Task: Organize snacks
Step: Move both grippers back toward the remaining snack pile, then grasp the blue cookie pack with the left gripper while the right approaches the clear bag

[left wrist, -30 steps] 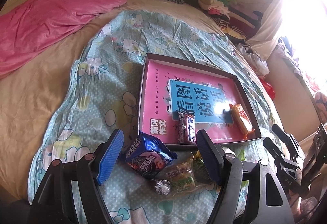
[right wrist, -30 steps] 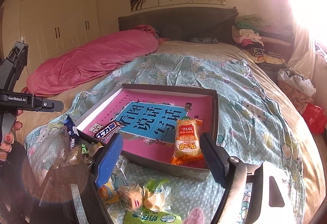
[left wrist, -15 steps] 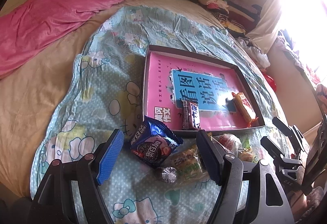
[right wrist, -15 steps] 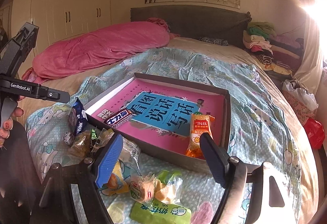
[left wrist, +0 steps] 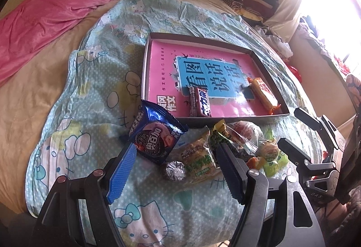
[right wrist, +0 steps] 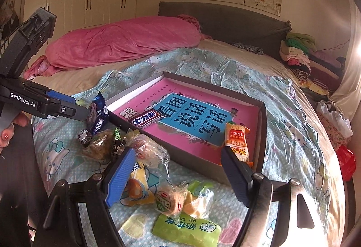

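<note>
Harsh right-side window glare, fisheye-warped edges

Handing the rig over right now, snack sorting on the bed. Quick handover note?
Left gripper: open, empty, hovering over the blue Oreo packet and foil-wrapped candy.
Right gripper: open, empty, above the loose pile by the tray's near wall.
Done: the shallow tray, lined with a pink book, holds the Snickers bar and the orange snack pack.
Left: everything on the Hello Kitty blanket, including the green milk-candy pack, wrapped small cakes and the Oreo packet, goes into the tray.
</note>
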Demonstrator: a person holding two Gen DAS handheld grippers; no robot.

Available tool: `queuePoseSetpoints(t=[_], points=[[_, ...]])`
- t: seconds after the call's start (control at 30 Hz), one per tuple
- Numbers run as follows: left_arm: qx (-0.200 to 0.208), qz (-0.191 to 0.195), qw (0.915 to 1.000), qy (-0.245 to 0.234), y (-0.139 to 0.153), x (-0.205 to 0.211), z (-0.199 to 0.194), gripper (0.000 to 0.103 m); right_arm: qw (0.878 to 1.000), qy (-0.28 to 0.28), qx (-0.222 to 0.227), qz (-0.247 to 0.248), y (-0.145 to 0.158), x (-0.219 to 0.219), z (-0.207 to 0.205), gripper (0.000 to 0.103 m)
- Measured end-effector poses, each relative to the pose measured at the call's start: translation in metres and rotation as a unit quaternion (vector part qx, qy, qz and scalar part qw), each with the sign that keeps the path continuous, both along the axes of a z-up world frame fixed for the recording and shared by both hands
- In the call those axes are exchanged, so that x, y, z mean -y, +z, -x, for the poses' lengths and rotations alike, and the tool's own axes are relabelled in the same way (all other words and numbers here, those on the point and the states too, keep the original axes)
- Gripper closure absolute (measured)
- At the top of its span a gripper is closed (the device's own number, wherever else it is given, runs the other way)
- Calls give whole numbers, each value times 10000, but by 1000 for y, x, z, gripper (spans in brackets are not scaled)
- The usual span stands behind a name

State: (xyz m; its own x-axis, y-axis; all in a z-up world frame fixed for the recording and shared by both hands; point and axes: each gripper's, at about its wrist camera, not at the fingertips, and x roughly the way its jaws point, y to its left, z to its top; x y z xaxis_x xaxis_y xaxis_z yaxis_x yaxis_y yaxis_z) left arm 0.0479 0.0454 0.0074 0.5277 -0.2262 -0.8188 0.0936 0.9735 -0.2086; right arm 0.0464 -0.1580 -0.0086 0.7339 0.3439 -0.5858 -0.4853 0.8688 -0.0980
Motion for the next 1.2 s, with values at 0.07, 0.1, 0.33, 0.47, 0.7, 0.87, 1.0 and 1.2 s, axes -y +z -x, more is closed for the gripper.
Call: queuePoseSetpoints(t=[0.07,0.1,0.33,0.47,0.7,0.87,1.0,1.2], points=[[-21,-45,10000,-18,-2,1,2,28,10000,9,-23,46,-1,-1,0,26],[-35,-46,10000,-29,-3,2,2,28,10000,18,-27,67,-2,-2,1,26],[-181,-126,9997,70,-13,-4,3,28,9993,62,-38,377,-8,-8,3,26],[-234,-153,9995,113,-18,-6,1,28,9983,76,-34,583,-13,-12,4,26],[-261,-154,9993,225,-25,-12,-2,28,9970,114,-26,769,-20,-17,0,26],[-295,-133,9992,241,-29,-14,-5,28,9961,157,-45,871,-26,-22,-5,26],[-278,-114,9992,249,-31,-14,-6,28,9953,183,-46,945,-30,-26,-8,26],[-235,-86,9991,336,-32,-17,-10,28,9949,251,-82,971,-35,-33,-13,26]])
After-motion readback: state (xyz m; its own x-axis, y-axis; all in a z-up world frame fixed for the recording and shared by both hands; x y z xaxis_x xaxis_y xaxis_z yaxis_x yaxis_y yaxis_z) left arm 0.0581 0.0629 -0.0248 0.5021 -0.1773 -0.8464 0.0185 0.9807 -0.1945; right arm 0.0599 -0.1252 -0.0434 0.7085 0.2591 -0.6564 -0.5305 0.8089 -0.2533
